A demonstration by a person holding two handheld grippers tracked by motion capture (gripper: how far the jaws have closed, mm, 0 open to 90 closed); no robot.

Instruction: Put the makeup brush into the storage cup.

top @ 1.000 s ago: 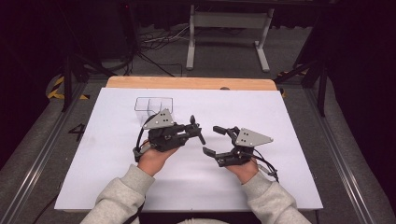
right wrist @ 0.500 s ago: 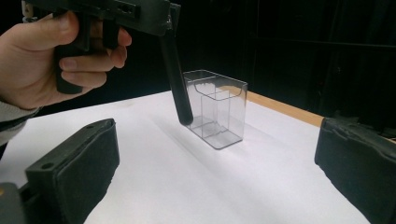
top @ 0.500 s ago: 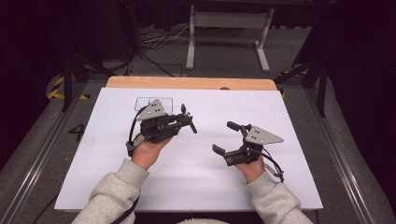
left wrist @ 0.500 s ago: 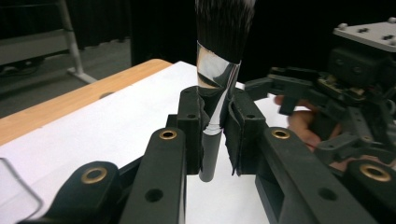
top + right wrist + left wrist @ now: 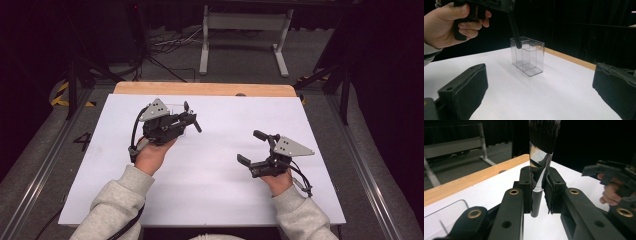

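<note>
My left gripper (image 5: 187,120) (image 5: 540,187) is shut on a black makeup brush (image 5: 194,122) (image 5: 541,157) with a silver ferrule, gripped at the handle with the dark bristles above the jaws. In the right gripper view the brush's handle end (image 5: 517,42) hangs at the top rim of a clear divided plastic box (image 5: 529,58) (image 5: 446,215); I cannot tell whether it is inside. My right gripper (image 5: 250,146) (image 5: 539,95) rests to the right on the white sheet. Its jaws have just been opening and stand open with nothing between them.
A white sheet (image 5: 200,200) covers the table, with a wooden strip (image 5: 200,89) along the far edge. Beyond it stand a grey metal stand (image 5: 245,20) and cables on the floor. Metal rails run along both sides of the table.
The left hand carried the brush away from the person and a little left, over the clear box. The right hand moved to the right and its jaws spread wider.
</note>
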